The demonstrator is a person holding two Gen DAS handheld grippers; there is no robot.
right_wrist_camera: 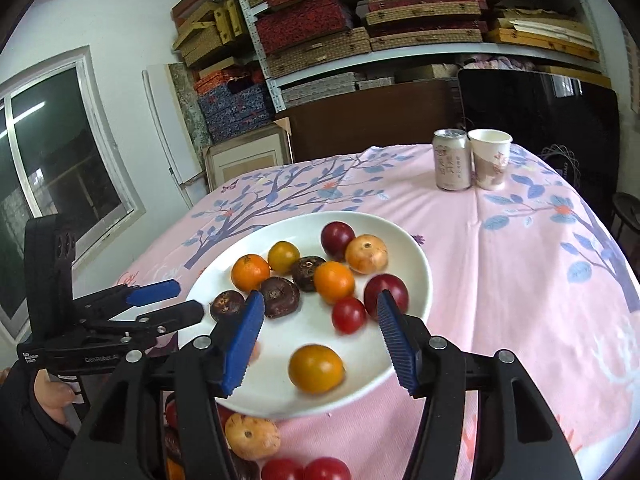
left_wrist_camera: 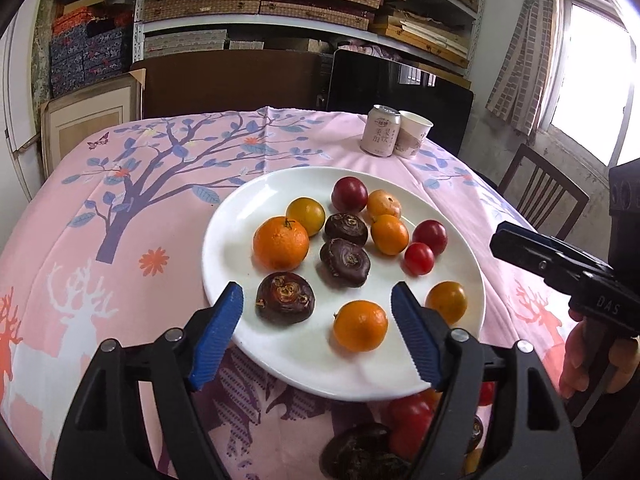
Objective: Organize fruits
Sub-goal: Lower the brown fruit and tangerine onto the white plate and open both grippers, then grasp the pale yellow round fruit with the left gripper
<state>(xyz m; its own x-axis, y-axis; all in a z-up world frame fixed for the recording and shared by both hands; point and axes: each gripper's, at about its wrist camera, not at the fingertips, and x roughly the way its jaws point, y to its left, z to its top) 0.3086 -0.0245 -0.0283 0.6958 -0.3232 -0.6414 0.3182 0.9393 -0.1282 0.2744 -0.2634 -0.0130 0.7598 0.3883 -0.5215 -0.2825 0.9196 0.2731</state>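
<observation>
Both hand-held grippers hang released and empty over the near rim of the white plate point(left_wrist_camera: 224, 216): left hand-held gripper point(left_wrist_camera: 316, 300) above an orange point(left_wrist_camera: 360, 325), right hand-held gripper point(right_wrist_camera: 320, 308) above a yellow tomato point(right_wrist_camera: 316, 368)

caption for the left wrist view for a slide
Open left gripper hovers over a white plate of mixed fruits on a pink tablecloth.
</observation>
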